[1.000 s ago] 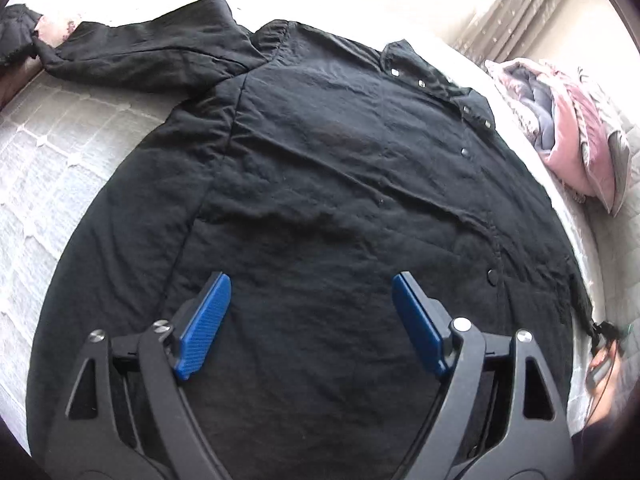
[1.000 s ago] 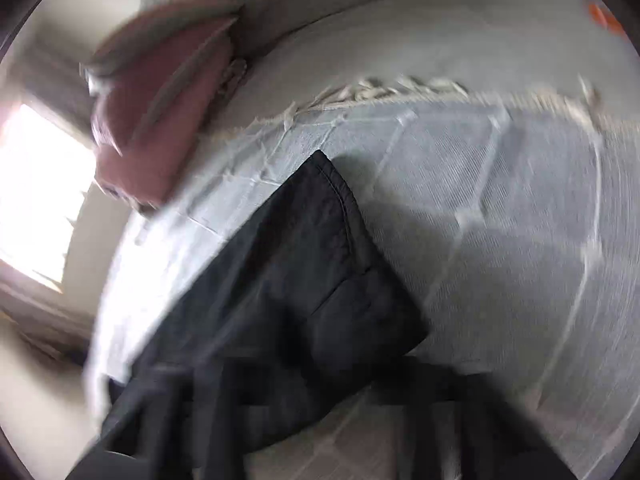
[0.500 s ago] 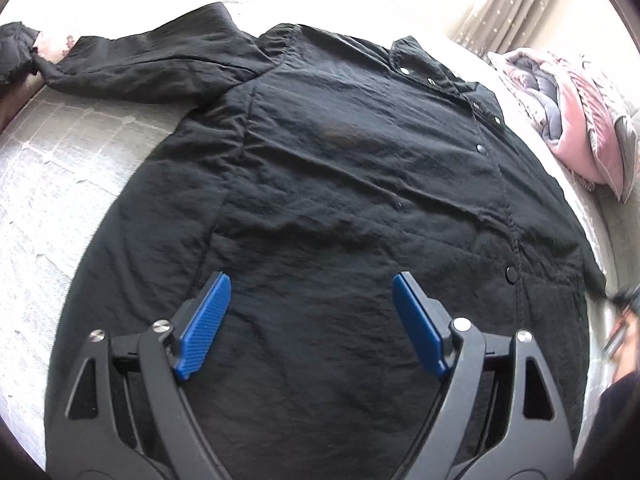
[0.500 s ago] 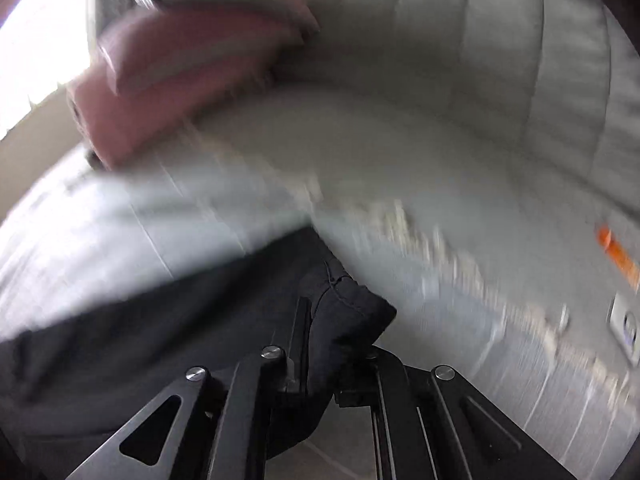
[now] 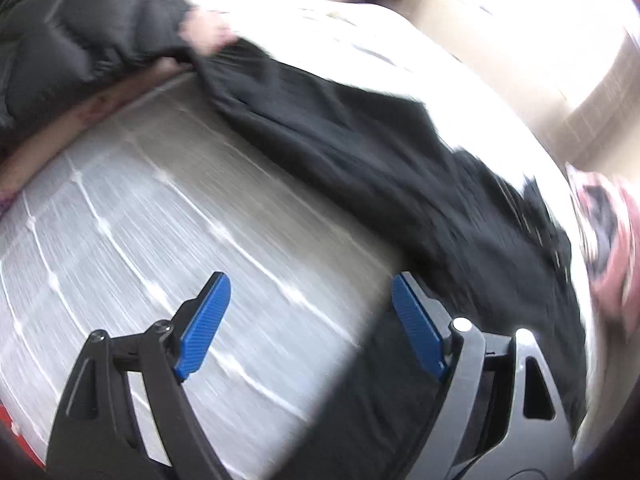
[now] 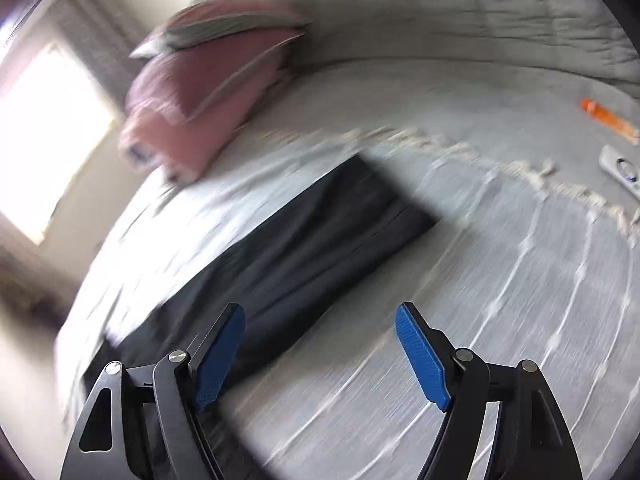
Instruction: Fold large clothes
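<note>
Garment [image 5: 360,152], black, lies spread on the grey bedspread [image 5: 160,248]. Left gripper [image 5: 310,324]: fingers wide apart, bare bedspread between them, garment edge at the right finger. Right gripper [image 6: 320,354]: jaws have just been opening, nothing between them; sleeve [image 6: 320,232] beyond the left finger.

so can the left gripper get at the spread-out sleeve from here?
Probably yes: the left gripper is open and empty over bare bedspread, and nothing lies between it and the black sleeve.
</note>
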